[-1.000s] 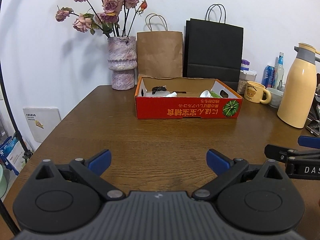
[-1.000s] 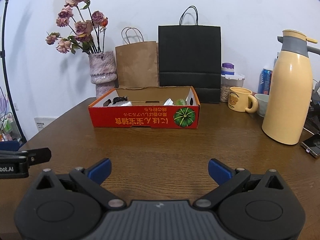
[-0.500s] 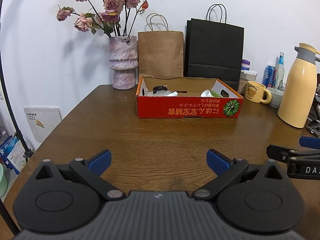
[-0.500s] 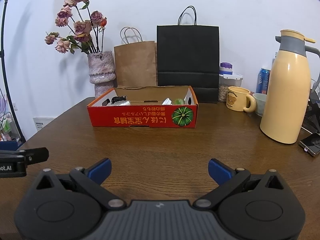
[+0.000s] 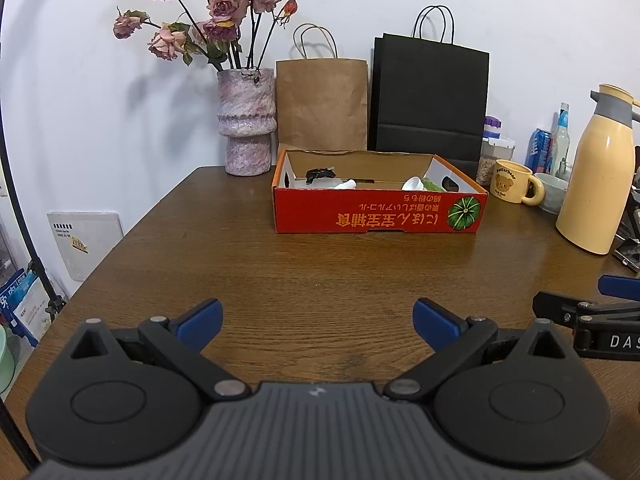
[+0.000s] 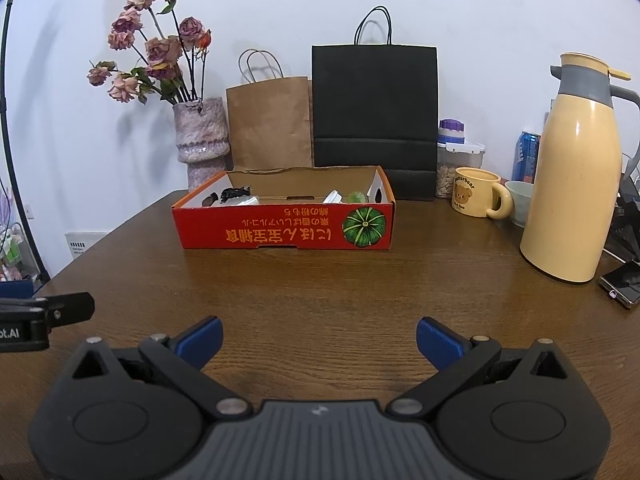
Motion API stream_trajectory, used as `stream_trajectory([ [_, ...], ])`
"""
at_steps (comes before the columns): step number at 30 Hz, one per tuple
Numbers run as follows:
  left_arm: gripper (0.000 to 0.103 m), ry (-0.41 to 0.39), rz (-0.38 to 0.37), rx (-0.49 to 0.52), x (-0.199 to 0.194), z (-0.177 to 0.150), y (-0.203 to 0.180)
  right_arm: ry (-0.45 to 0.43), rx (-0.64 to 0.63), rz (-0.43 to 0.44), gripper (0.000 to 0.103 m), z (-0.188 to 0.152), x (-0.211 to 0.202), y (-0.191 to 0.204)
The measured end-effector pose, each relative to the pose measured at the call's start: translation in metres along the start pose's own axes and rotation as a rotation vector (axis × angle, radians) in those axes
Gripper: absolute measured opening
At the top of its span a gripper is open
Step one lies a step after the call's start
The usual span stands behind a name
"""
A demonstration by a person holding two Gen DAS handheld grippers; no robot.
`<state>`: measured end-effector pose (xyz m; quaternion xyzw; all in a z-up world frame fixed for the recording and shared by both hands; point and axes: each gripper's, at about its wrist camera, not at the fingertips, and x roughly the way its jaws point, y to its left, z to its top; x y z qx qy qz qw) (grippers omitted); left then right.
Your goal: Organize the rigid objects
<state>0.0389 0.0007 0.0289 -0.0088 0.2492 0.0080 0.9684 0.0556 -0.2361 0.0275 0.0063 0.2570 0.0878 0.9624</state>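
Observation:
A red cardboard box (image 5: 380, 216) with a pumpkin print stands at the back of the wooden table; it also shows in the right wrist view (image 6: 284, 230). Inside lie a black object (image 5: 318, 174), white pieces (image 5: 414, 183) and something green (image 6: 357, 197), mostly hidden by the wall. My left gripper (image 5: 318, 322) is open and empty, low over the table, well short of the box. My right gripper (image 6: 319, 340) is open and empty, beside the left one. The right gripper's side shows in the left wrist view (image 5: 592, 320).
Behind the box stand a vase of dried roses (image 5: 247, 136), a brown paper bag (image 5: 322, 104) and a black paper bag (image 5: 430, 98). At the right are a yellow mug (image 6: 478, 192), a cream thermos jug (image 6: 572, 192), a jar (image 6: 456, 156), a can (image 6: 527, 156) and a phone (image 6: 622, 284).
Both grippers have drifted slightly; the scene shifts a little to the left in the right wrist view. Both stay open and empty.

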Motion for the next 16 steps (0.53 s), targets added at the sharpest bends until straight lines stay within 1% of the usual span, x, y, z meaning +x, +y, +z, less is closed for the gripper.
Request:
stream_trajectory([
  [16, 0.103, 0.013, 0.002, 0.0, 0.0058, -0.0014, 0.002, 0.019, 0.002, -0.003, 0.103, -0.0038, 0.0075, 0.0004],
])
